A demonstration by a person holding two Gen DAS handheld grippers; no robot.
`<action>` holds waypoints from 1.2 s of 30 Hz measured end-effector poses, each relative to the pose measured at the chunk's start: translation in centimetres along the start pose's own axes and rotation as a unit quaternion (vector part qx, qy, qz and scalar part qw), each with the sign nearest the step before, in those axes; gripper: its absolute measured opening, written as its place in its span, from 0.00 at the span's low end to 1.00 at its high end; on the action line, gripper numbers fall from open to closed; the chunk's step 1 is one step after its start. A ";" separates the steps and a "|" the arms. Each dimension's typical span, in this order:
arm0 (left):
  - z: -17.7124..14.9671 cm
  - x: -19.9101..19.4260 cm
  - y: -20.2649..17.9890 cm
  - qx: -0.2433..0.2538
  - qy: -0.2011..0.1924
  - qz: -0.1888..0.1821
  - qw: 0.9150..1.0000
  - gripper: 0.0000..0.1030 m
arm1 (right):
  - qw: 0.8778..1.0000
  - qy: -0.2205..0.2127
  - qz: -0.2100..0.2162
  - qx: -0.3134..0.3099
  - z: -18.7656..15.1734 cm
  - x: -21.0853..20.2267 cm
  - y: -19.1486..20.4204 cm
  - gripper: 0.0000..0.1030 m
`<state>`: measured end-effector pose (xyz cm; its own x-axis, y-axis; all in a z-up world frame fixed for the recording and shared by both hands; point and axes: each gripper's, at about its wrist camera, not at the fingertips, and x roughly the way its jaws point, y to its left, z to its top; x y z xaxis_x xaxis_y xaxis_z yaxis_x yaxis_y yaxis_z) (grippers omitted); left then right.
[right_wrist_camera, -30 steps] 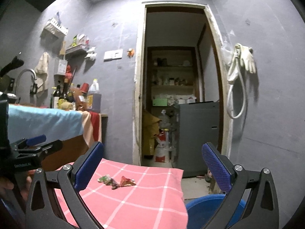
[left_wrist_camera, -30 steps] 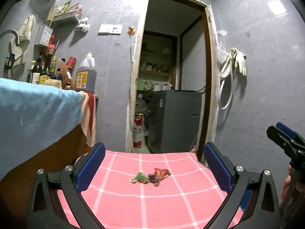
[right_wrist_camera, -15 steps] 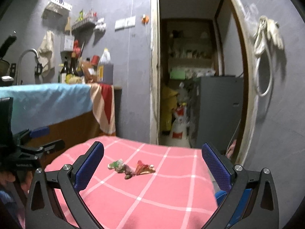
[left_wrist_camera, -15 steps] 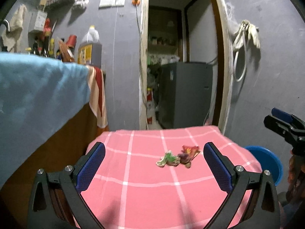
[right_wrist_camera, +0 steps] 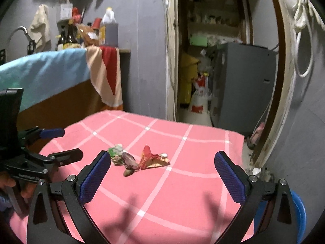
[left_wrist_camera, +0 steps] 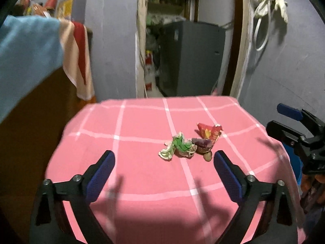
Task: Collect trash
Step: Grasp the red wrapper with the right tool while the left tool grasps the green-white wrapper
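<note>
Crumpled foil wrappers (left_wrist_camera: 189, 144) lie on checked cloth (left_wrist_camera: 142, 183); blue bin (right_wrist_camera: 300, 219) cut off at four o'clock. Left tongs (left_wrist_camera: 164, 167) wide, just narrowing, empty; right tongs (right_wrist_camera: 162, 167) wide.

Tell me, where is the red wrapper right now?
The red wrapper lies on the pink checked cloth, rightmost of the trash pile, next to the purple wrapper, in both views.

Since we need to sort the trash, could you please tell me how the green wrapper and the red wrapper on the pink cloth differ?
The green wrapper is crumpled low and loose; the red wrapper stands up in a pointed fold. Seen from the left wrist, green lies left and red right, with a dark scrap between. Both rest untouched on the pink cloth.
</note>
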<state>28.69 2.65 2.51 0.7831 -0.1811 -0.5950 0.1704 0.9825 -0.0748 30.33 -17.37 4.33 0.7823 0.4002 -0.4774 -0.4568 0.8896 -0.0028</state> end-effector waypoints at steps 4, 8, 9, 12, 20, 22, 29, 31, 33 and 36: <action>0.7 1.9 0.4 -0.020 0.029 -0.022 0.999 0.76 | 0.999 0.038 0.008 0.011 0.7 2.6 -0.5 0.76; 1.4 3.7 0.4 -0.034 0.055 -0.037 0.997 0.60 | 0.996 0.079 0.028 0.031 1.1 5.2 -0.9 0.63; 1.5 4.0 0.4 -0.038 0.061 -0.040 0.997 0.57 | 0.995 0.089 0.032 0.035 1.1 5.9 -0.9 0.60; 1.8 5.0 0.5 -0.046 0.075 -0.047 0.995 0.48 | 0.992 0.114 0.042 0.041 1.2 7.4 -0.8 0.54; 2.2 6.6 0.7 -0.066 0.103 -0.068 0.990 0.33 | 0.985 0.156 0.059 0.041 1.0 9.7 -0.4 0.47; 2.1 6.9 0.8 -0.069 0.107 -0.072 0.989 0.29 | 0.983 0.165 0.064 0.041 0.7 10.2 -0.4 0.45; 2.2 6.2 0.7 -0.079 0.104 -0.086 0.988 0.11 | 0.980 0.177 0.073 0.047 0.0 10.8 -0.4 0.35; 2.1 6.0 0.8 -0.082 0.101 -0.086 0.988 0.08 | 0.981 0.177 0.073 0.043 0.1 10.7 -0.2 0.32; 2.1 6.0 0.8 -0.087 0.099 -0.090 0.987 0.07 | 0.981 0.177 0.075 0.036 0.0 10.4 -0.1 0.28; 2.1 5.8 0.8 -0.094 0.096 -0.092 0.987 0.05 | 0.981 0.173 0.075 0.032 -0.3 10.0 -0.1 0.26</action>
<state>34.65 2.28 0.66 0.6188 -0.3632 -0.6966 0.1702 0.9276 -0.3325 38.04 -13.49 -0.65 0.5117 0.4388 -0.7387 -0.5202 0.8425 0.1402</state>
